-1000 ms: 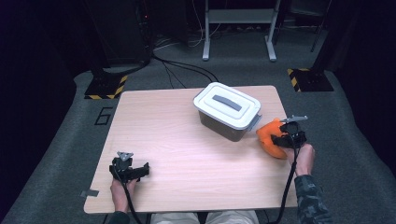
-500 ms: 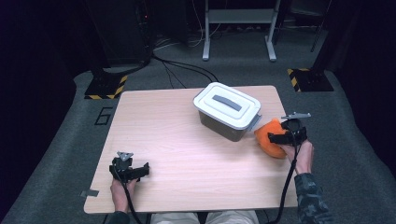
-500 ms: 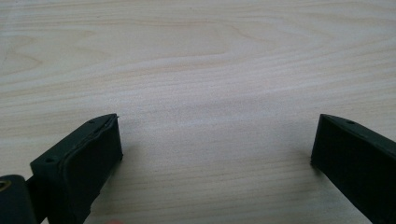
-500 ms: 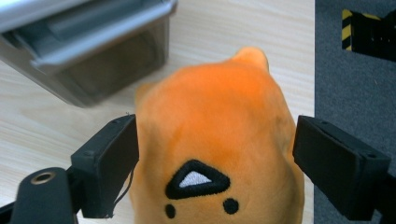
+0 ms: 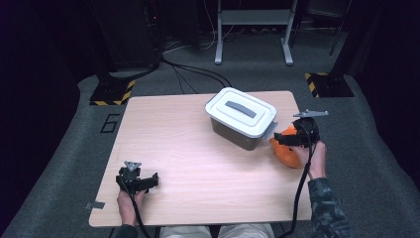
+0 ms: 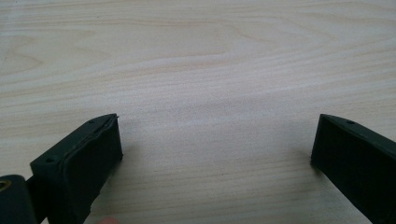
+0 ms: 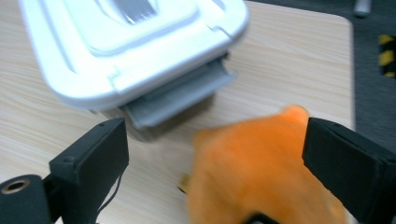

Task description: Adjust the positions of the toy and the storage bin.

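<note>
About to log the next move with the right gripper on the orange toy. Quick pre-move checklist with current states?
1. Right gripper jaws open: ok, set wide apart.
2. Orange plush toy between the jaws: ok, it lies in the gap, nearer one jaw.
3. Toy gripped: not ok, the jaws do not press it.
4. Container lid closed: ok, lid sits on; the side latch faces the toy, locked or not cannot tell.
5. Toy clear of container: cannot tell, they lie close together at the table's right edge.
6. Left gripper out of the way: ok, open over bare wood, near corner.
</note>
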`<state>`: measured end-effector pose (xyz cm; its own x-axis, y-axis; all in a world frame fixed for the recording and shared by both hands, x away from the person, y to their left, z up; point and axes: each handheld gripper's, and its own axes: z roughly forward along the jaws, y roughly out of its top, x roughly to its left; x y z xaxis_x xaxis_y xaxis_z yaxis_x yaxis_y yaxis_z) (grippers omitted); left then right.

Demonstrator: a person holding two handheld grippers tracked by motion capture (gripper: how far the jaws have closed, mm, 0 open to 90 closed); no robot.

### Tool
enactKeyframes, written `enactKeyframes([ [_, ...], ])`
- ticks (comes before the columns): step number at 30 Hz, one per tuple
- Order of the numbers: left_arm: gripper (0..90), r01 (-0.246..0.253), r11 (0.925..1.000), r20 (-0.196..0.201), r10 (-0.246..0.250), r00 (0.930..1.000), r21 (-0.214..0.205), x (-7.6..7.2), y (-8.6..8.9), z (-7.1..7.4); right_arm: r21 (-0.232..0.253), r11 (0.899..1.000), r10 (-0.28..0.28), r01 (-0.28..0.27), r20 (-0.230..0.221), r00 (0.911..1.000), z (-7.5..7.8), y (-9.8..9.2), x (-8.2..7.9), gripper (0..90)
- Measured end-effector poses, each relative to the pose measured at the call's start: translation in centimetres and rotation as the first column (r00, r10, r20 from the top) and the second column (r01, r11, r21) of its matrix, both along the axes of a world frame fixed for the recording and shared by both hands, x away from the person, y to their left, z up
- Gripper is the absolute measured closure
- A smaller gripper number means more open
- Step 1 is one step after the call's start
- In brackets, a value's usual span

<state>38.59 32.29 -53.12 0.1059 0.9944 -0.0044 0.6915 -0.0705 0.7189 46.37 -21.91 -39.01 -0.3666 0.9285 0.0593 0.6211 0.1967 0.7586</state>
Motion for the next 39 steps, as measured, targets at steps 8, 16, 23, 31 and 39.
enactKeyframes([
  [8,1.5,0.001,1.0,0.001,-0.001,1.0,0.001,0.0,0.0,0.0,-0.006,0.998,0.056,-0.056,0.005,0.9984,0.8,2.9,1.7,6.0],
  [16,1.6,0.001,1.0,0.002,-0.001,1.0,-0.001,0.0,0.0,0.0,0.011,0.996,0.09,-0.089,-0.02,0.9958,1.0,5.3,3.4,5.7],
  [23,1.6,0.001,1.0,0.002,-0.001,1.0,-0.001,0.0,0.0,0.0,0.007,0.994,0.108,-0.107,-0.032,0.9937,1.0,7.5,5.0,6.3],
  [31,1.6,0.001,1.0,0.002,-0.001,1.0,0.0,0.0,0.0,0.0,0.001,0.994,0.113,-0.113,-0.049,0.9924,1.2,9.2,6.7,6.9],
  [39,1.6,0.001,1.0,0.002,-0.001,1.0,0.0,0.0,0.0,0.0,-0.006,0.994,0.106,-0.106,-0.045,0.9934,1.0,10.0,8.1,12.3],
])
